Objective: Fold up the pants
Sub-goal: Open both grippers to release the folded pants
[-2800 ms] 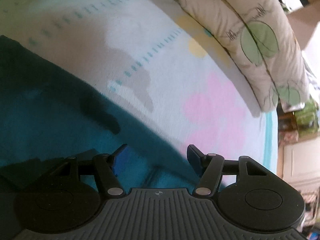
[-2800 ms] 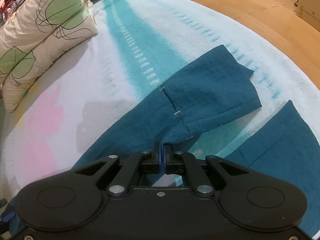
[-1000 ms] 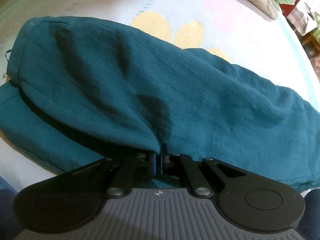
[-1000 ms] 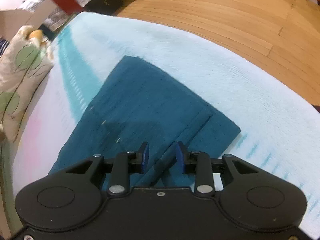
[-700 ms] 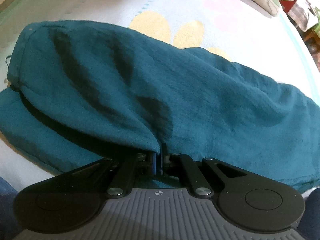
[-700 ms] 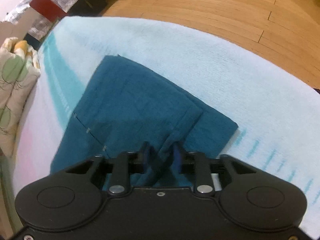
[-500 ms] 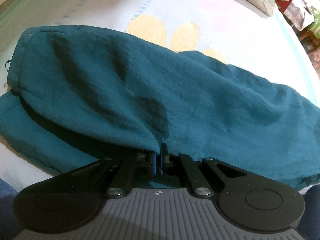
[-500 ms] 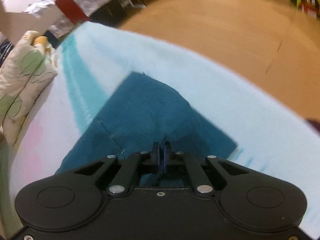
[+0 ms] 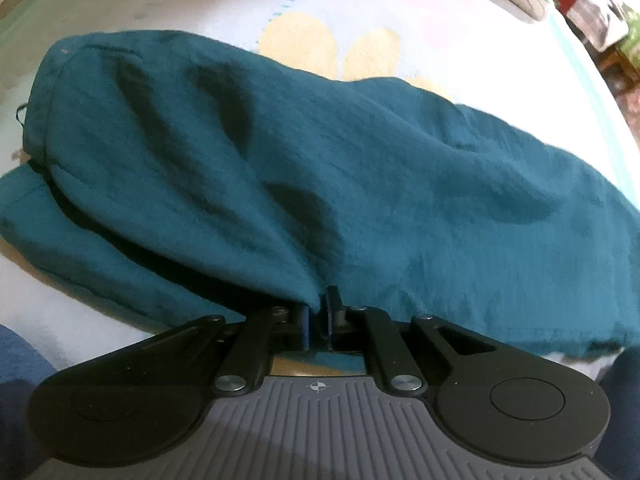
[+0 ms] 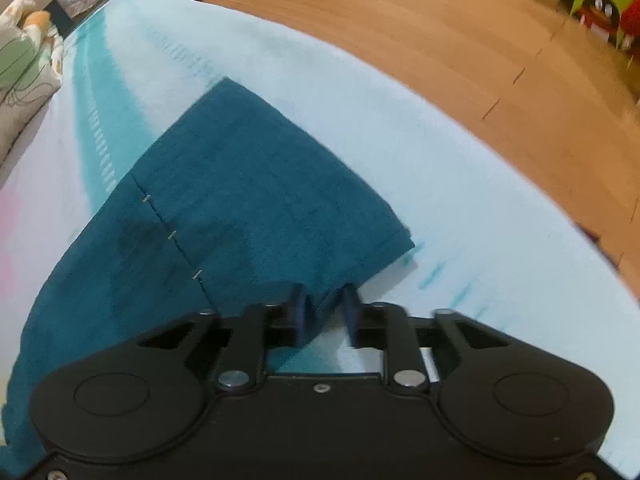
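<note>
The teal pants lie folded lengthwise on the bed, one half laid over the other. My left gripper is shut on the near edge of the upper layer at the waist end and holds it slightly lifted. In the right wrist view the leg ends lie flat, one on top of the other, with small white stitches along a seam. My right gripper stands open at the near hem corner; a fold of teal cloth sits between the jaws, not pinched.
A pale bedsheet with yellow and pink flower prints and teal stripes covers the bed. Leaf-print pillows lie at the far end. The bed edge drops to a wooden floor with boxes beyond.
My right gripper was shut on the leg hem half a second ago and has opened, letting the cloth drop flat. My left gripper stays shut on the waist edge, nearly still.
</note>
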The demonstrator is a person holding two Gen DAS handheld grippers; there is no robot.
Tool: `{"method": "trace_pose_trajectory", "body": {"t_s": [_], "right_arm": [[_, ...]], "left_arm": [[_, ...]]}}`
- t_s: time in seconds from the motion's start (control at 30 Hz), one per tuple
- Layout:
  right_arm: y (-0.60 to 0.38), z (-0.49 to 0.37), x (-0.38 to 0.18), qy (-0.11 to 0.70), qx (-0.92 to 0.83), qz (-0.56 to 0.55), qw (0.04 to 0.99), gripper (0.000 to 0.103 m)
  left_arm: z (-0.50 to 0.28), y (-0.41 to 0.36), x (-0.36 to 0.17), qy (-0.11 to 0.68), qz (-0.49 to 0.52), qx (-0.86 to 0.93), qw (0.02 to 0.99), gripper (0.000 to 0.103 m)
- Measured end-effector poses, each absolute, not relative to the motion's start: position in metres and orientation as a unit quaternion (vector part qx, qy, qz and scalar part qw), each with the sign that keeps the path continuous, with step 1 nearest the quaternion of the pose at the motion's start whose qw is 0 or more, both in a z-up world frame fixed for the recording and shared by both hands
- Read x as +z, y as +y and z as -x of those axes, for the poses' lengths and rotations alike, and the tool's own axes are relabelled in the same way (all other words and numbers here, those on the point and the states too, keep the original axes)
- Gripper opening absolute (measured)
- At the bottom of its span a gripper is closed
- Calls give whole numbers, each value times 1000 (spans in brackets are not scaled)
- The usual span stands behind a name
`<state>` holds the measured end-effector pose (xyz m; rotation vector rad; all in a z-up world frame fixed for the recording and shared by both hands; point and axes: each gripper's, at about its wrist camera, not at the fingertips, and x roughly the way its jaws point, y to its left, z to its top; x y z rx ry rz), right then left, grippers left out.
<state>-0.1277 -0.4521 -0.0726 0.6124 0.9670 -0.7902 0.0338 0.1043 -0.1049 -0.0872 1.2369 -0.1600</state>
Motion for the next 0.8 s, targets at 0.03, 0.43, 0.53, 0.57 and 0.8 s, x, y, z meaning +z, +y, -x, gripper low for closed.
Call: {"method": "trace_pose_trajectory", "body": {"t_s": [0.03, 0.43, 0.53, 0.57, 0.8], "right_arm": [[-450, 130, -66, 443, -367, -274, 770, 40], [-342, 62, 13, 410, -199, -204, 867, 41], [-295, 33, 15, 415, -121, -191, 881, 41], [-278, 25, 14, 418, -95, -186, 884, 41], [-165, -21, -23, 454, 51, -140, 878, 41]], "left_arm": [[-31, 103, -104, 580, 34, -76, 811, 10], [-20, 115, -92, 587, 51, -86, 804, 13], [-20, 119, -91, 590, 57, -89, 801, 14], [-19, 120, -91, 591, 58, -91, 800, 14], [-15, 135, -72, 578, 60, -114, 805, 15]]}}
